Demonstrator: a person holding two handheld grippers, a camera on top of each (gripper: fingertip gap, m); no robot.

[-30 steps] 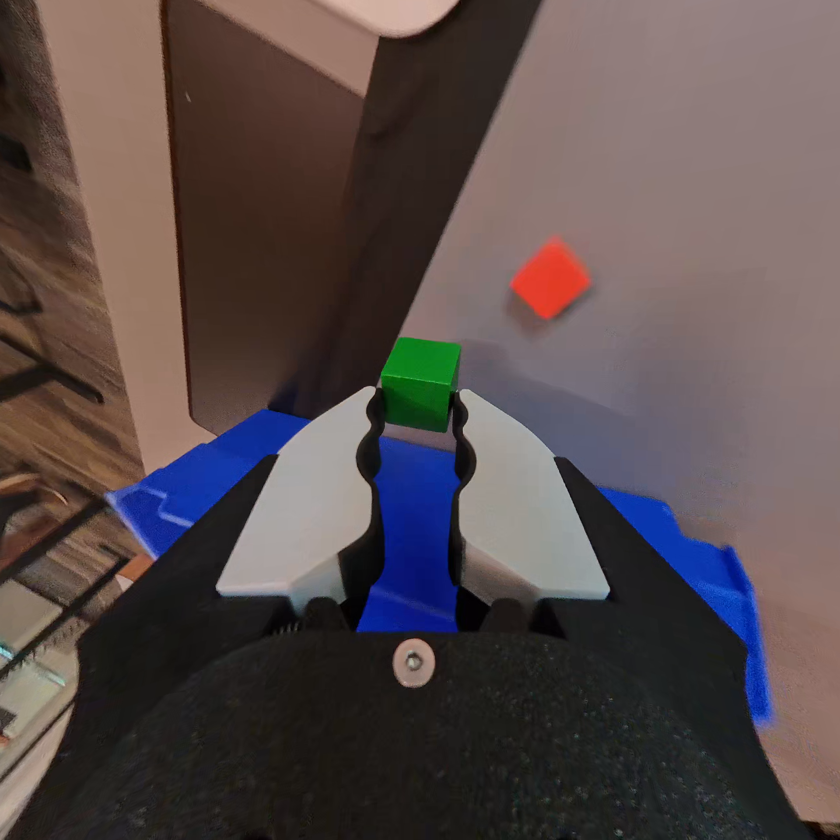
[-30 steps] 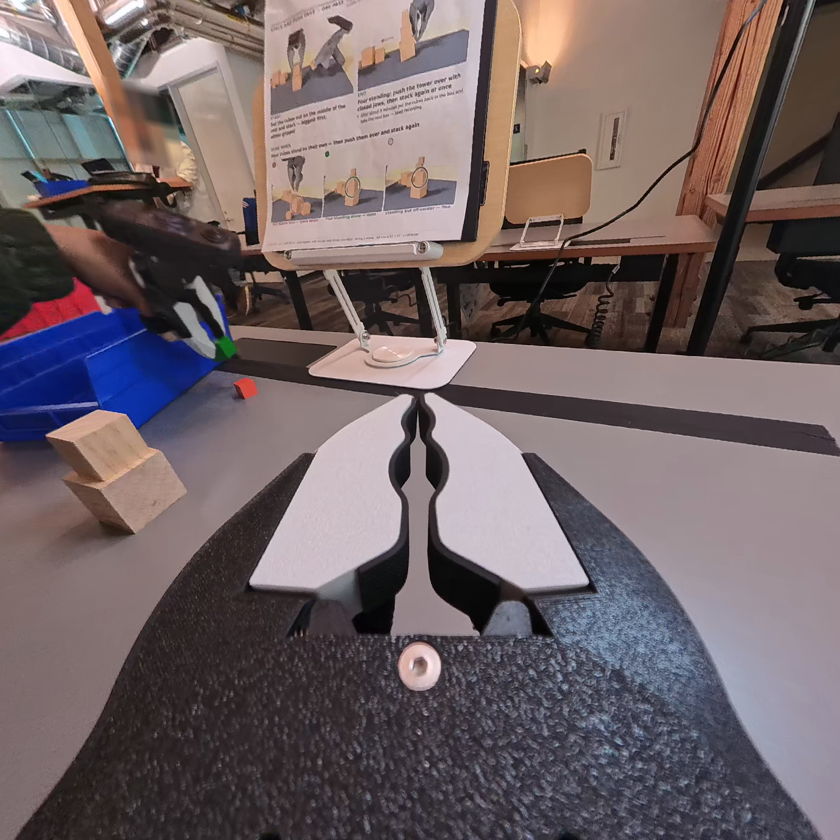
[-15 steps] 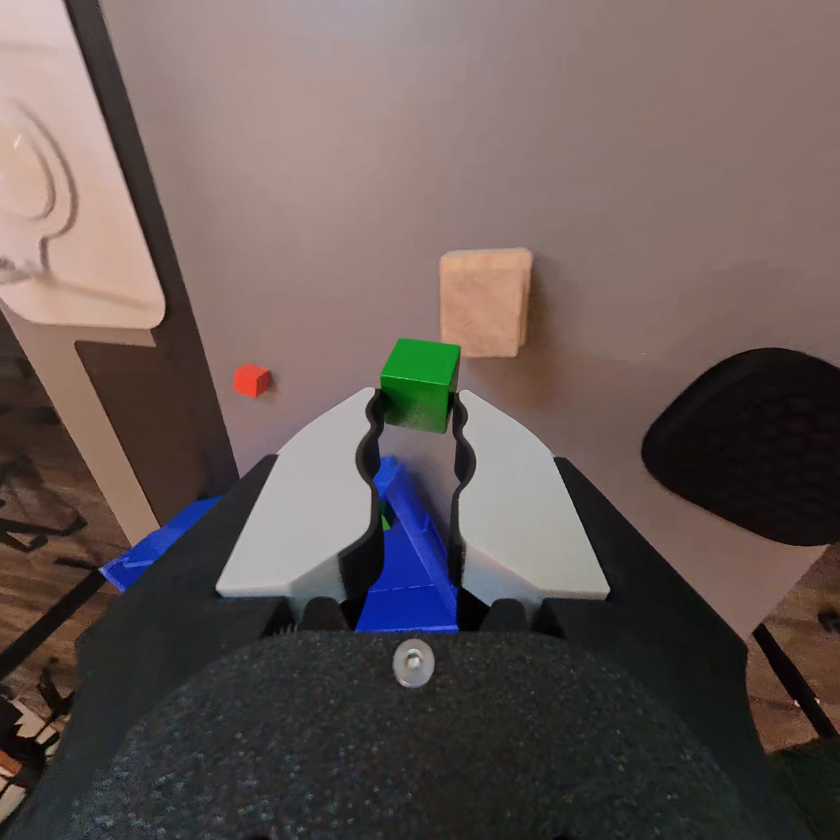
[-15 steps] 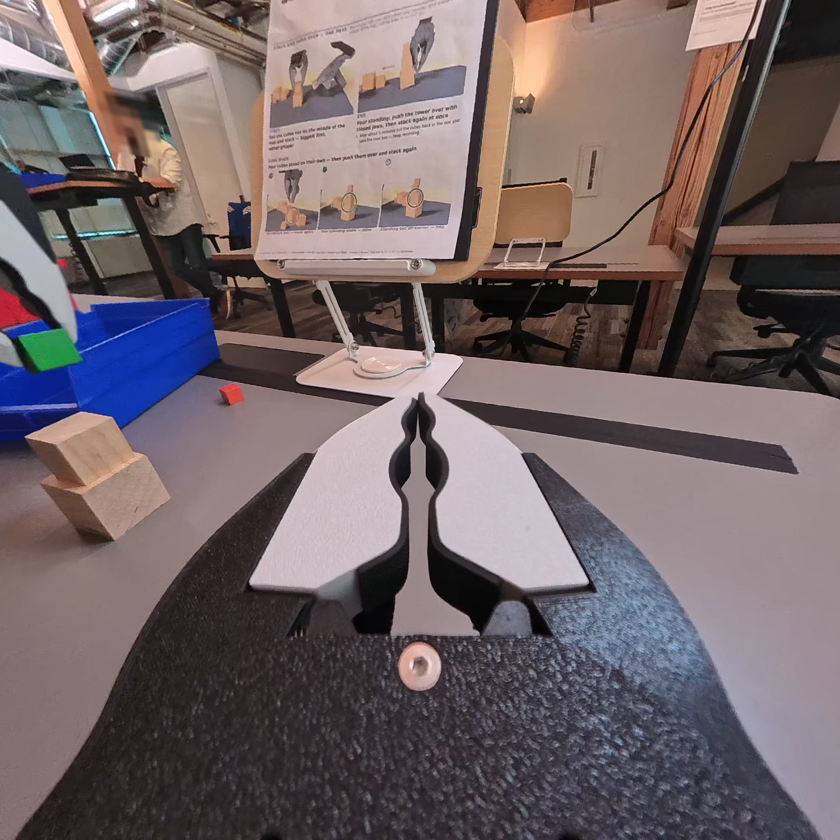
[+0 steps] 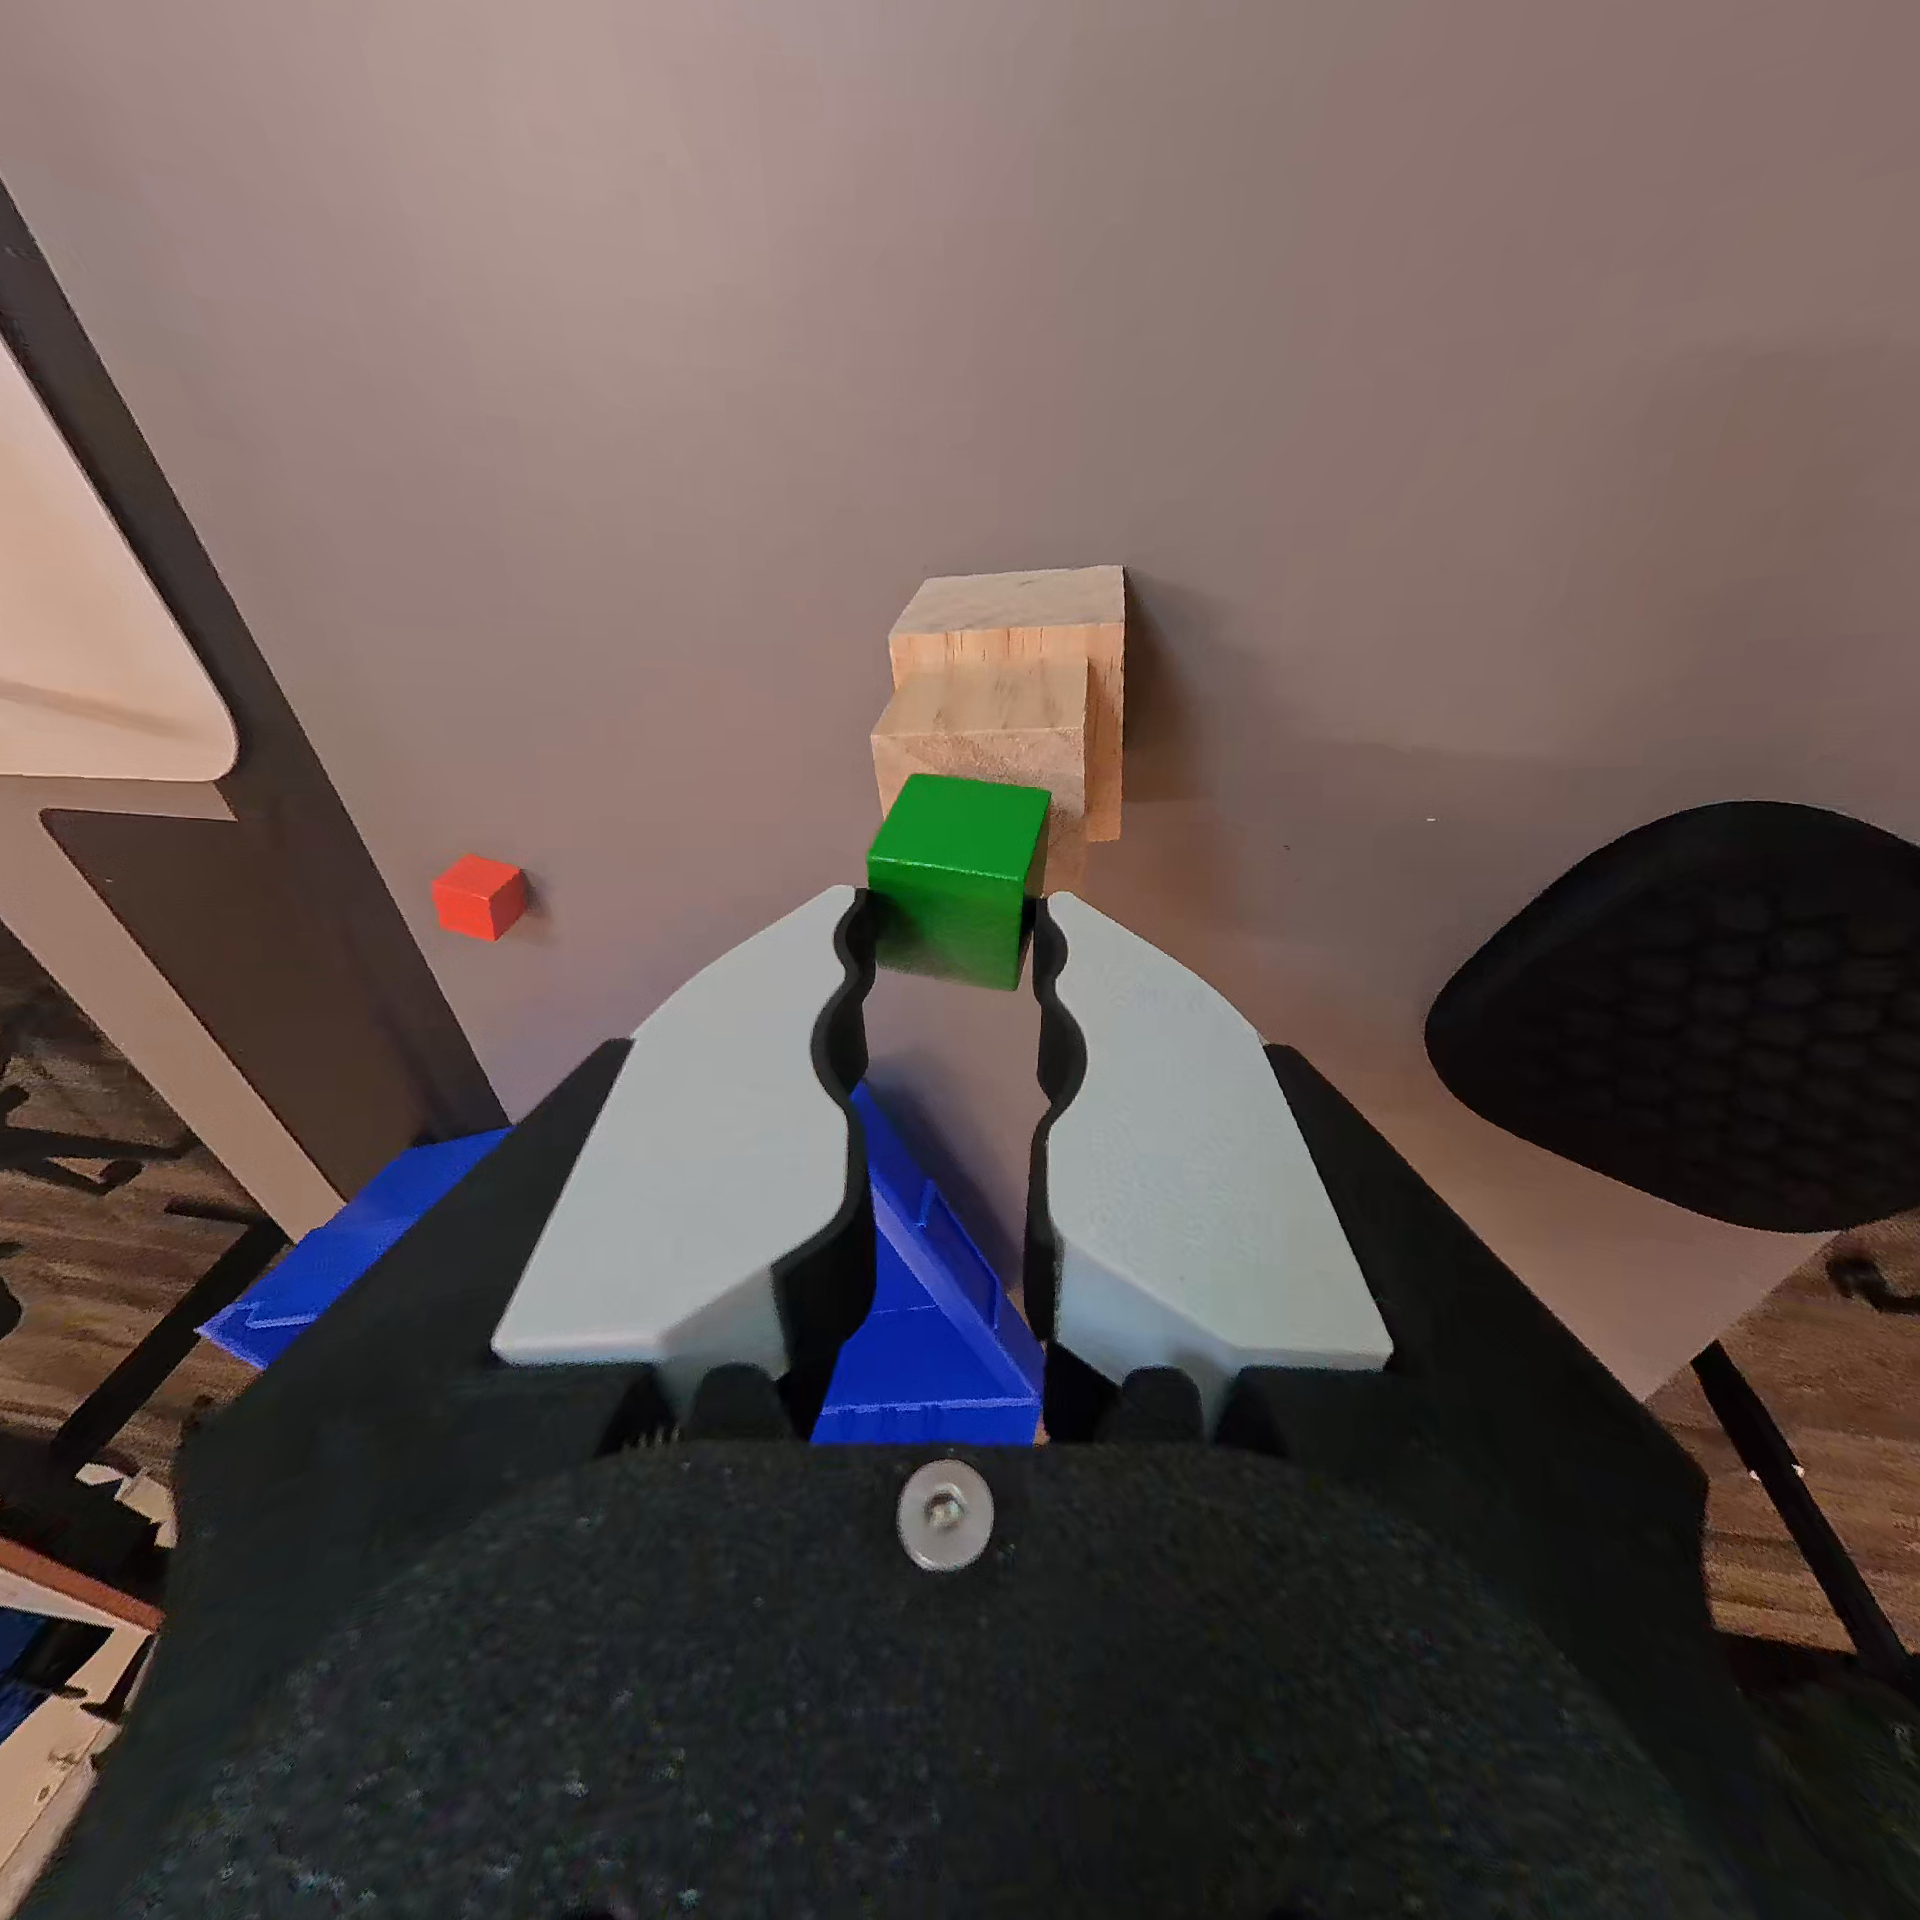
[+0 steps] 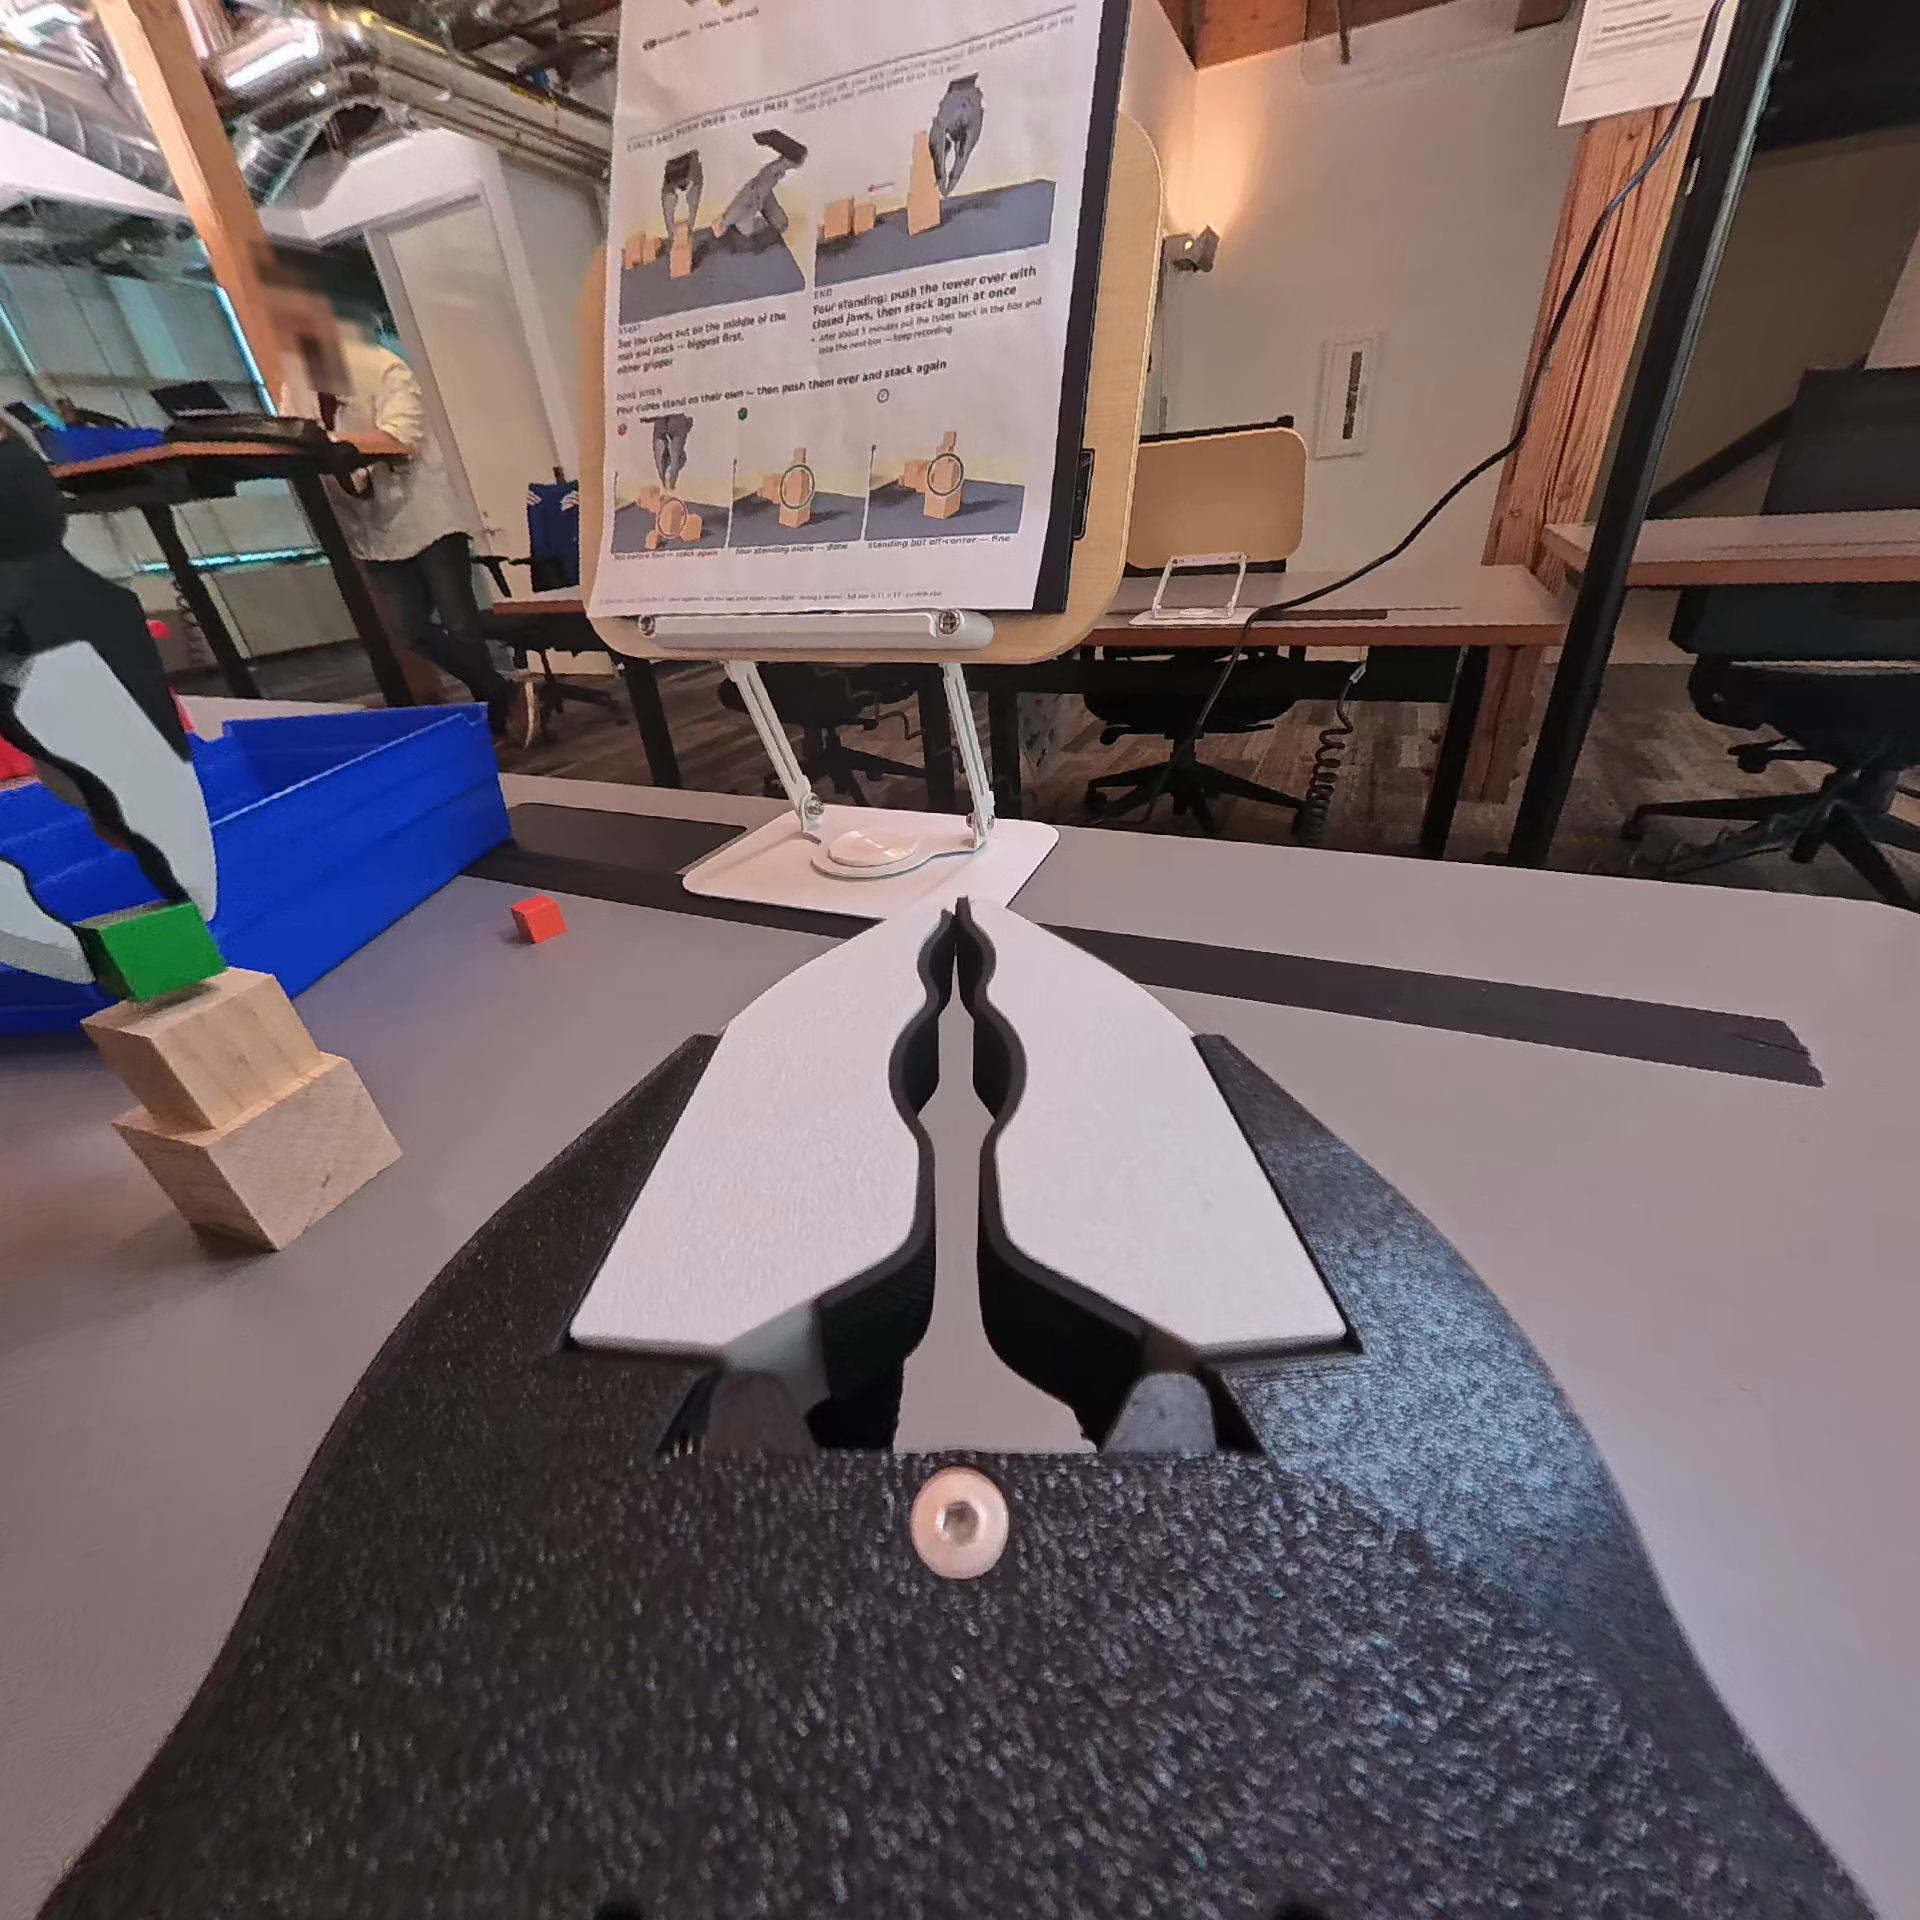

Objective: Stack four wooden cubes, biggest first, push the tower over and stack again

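My left gripper [image 5: 951,914] is shut on a green cube [image 5: 958,878], pinched between its fingertips. It holds the cube just above a stack of two plain wooden cubes [image 5: 1003,707] on the grey table. In the right wrist view the green cube [image 6: 154,948] hangs right over the upper wooden cube [image 6: 203,1044], which sits on the larger one [image 6: 260,1164]. My right gripper [image 6: 956,914] is shut with nothing between its fingers, low over the table to the right of the stack. A small red cube [image 5: 478,896] lies on the table to the left, also in the right wrist view [image 6: 537,918].
A blue bin [image 6: 343,821] stands at the left behind the stack. A white stand [image 6: 873,857] carrying a printed sheet sits at the table's far side beside a black strip [image 6: 1455,1013]. Desks, chairs and a person stand beyond. The gap from one gripper's tips to the other's is roughly 30 centimetres.
My left gripper has carried the green cube from over the blue bin across to just above the wooden stack. My right gripper stayed shut and barely moved.
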